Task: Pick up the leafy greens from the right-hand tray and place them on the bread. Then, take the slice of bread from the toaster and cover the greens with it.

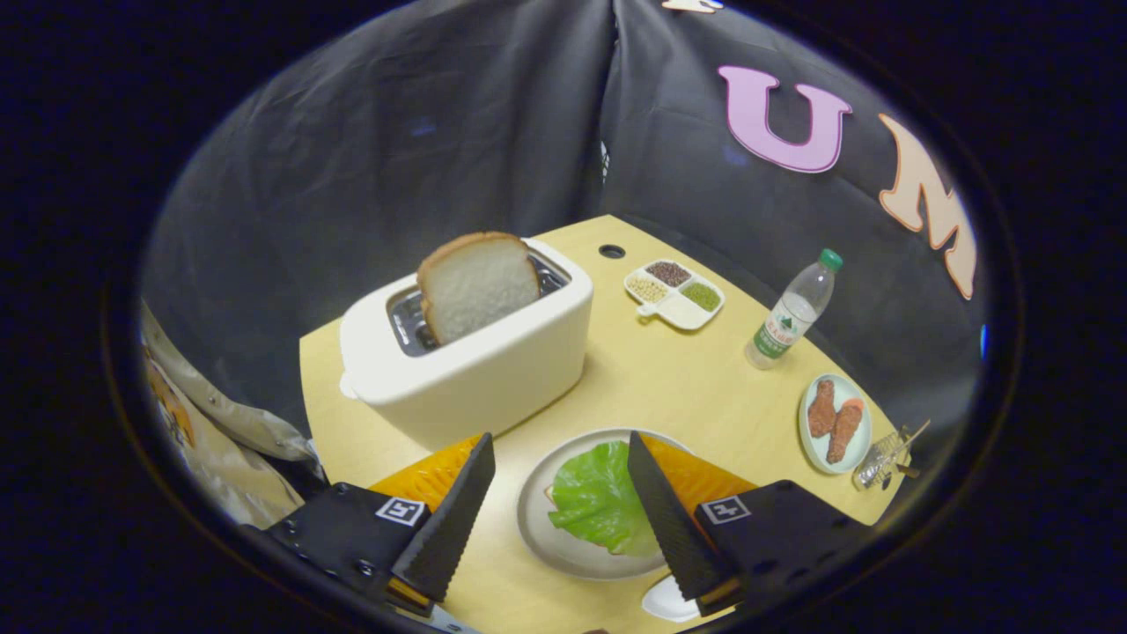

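A: Where are the leafy greens [597, 498] recorded?
B: On the round plate [534, 509], laid over bread of which only an edge is seen. The plate is seen between the fingers.

A: State of the gripper [559, 509]?
B: Fingers spread wide, nothing pinched; held above the plate, one finger to each side.

A: And the second slice?
B: The slice of bread [478, 283] is seen upright in the slot of the toaster [471, 357], beyond the plate, on the tabletop [656, 383].

A: Other items noted?
B: A divided dish [675, 293] of grains further back; a water bottle [794, 312] standing to its right; a small plate [835, 423] with two brown pieces nearer the fingers.
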{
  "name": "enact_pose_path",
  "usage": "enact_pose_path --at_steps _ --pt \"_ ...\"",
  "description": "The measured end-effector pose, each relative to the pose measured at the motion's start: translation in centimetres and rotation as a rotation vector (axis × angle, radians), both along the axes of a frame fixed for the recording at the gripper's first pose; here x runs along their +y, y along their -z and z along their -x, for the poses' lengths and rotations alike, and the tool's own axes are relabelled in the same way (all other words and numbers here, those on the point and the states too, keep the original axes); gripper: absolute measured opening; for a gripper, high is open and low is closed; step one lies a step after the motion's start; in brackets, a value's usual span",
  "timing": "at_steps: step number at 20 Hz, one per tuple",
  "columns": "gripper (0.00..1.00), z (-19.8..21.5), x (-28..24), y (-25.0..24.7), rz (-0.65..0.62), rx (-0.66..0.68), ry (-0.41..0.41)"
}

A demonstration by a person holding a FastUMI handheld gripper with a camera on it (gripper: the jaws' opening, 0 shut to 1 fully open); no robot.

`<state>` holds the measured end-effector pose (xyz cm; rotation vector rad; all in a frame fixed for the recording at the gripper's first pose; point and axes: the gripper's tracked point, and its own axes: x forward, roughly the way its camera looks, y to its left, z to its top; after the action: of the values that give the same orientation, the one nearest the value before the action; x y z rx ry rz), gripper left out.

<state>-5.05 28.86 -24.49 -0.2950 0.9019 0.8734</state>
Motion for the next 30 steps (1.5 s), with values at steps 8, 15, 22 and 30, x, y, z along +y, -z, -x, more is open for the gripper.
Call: enact_pose_path --at_steps 8,15,22,30 --pt "0.97 -0.4 4.8 -3.4 -0.039 0.023 0.041" --pt "0.96 -1.0 9.8 -5.9 -0.121 0.063 0.071" --pt "0.97 -0.8 12.8 -5.4 -0.080 0.076 0.072" --pt "0.77 -1.5 13.7 -2.7 0.000 0.098 0.151"
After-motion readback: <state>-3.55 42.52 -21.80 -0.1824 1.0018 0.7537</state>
